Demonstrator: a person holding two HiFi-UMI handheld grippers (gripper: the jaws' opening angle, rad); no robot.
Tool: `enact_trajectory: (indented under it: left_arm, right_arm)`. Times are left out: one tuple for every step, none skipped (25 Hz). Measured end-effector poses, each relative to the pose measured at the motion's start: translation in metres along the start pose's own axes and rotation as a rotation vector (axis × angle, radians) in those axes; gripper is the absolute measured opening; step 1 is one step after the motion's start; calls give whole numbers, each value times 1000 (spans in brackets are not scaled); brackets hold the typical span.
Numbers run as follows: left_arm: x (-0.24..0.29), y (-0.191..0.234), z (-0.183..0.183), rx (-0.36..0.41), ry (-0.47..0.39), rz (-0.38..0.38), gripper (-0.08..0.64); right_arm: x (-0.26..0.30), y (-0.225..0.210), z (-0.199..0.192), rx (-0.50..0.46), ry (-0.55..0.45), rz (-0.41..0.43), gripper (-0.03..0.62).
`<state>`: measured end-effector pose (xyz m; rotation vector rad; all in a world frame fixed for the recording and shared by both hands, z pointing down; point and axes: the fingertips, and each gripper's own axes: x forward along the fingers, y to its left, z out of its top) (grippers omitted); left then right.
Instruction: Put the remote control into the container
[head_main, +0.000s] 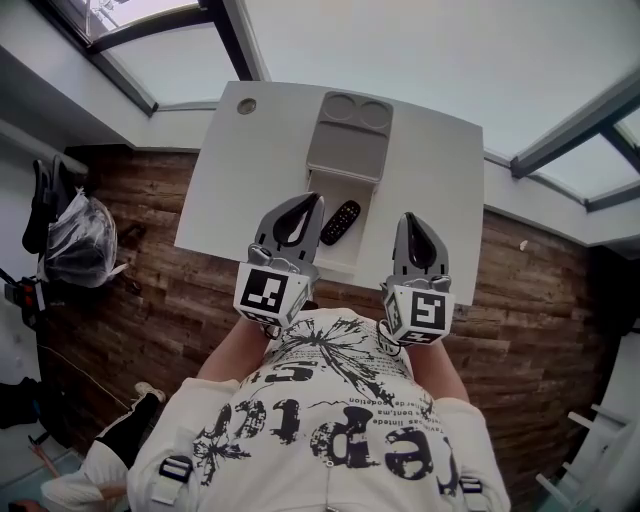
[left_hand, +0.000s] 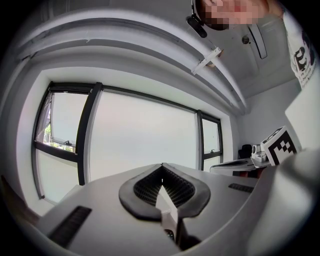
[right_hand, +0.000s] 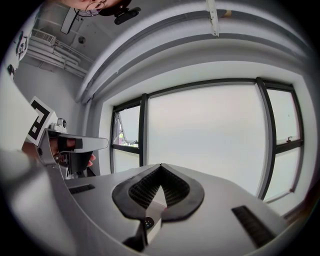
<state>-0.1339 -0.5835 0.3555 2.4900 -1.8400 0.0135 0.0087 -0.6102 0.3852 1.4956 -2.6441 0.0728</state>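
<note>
The black remote control (head_main: 340, 222) lies at a slant in the open white tray of the container (head_main: 345, 185) on the white table (head_main: 260, 160). The container's grey lid (head_main: 350, 135), with two round recesses, lies flat behind it. My left gripper (head_main: 312, 203) is raised just left of the remote, jaws shut and empty. My right gripper (head_main: 411, 222) is raised to the remote's right, also shut and empty. In the left gripper view the left gripper (left_hand: 161, 168) points at a window, and so does the right gripper (right_hand: 160, 168) in the right gripper view.
A small round disc (head_main: 246, 105) sits at the table's far left corner. The table stands on a wooden floor (head_main: 140, 290). A dark bag (head_main: 75, 240) rests at the left. Window frames (head_main: 560, 140) run behind the table.
</note>
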Motion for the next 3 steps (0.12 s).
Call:
enact_trajectory:
  left_arm:
    - [1,0,-1,-1,2,-2,9]
    - [2,0,-1,-1,3,-3,9]
    - [3,1,-2,-1,4,-5,9]
  right_arm:
    - [1,-1,0,1,1,0,2]
    - [2,-1,0,2,1,0,2]
    - [3,-2,-1,2,2,0,2]
